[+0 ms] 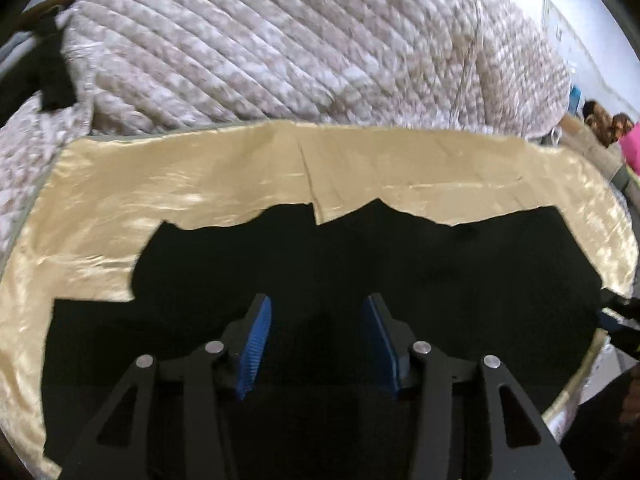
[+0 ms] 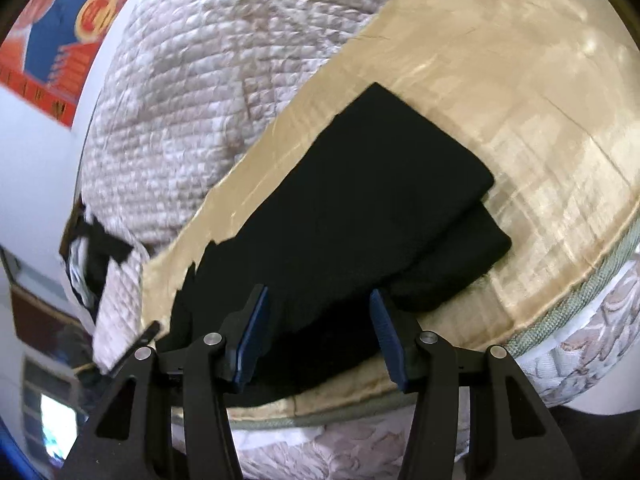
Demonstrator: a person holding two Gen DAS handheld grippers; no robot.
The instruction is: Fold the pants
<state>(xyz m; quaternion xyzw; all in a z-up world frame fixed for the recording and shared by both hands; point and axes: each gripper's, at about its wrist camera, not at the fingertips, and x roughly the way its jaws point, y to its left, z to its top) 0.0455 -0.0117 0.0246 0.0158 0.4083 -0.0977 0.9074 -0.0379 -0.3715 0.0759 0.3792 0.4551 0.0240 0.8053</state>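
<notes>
Left wrist view: the left gripper (image 1: 316, 344) is standing released, blue pads (image 1: 256, 344) parted over black cloth, nothing pinched between them. The black pants (image 1: 360, 264) are lying on a shiny gold sheet (image 1: 240, 176), filling the frame from 9 o'clock to 3 o'clock. Their weave is too dark to read; folds and seams are not showing. The near edge is running under the gripper body, cut off at 6 o'clock. A quilted cover (image 1: 260, 48) is spreading from 10 to 2 o'clock, blurred. At 3 o'clock a second black tool is partly showing, too cropped to identify.

Right wrist view: the right gripper (image 2: 318, 340) is also standing released, jaws apart, nothing clamped. The pants (image 2: 360, 208) are lying folded, an upper layer overlapping a lower one toward 3 o'clock. The bed edge piping (image 2: 580, 300) is curving at 4 o'clock. A red and blue poster (image 2: 60, 20) is sitting at 10 o'clock, its print unreadable.
</notes>
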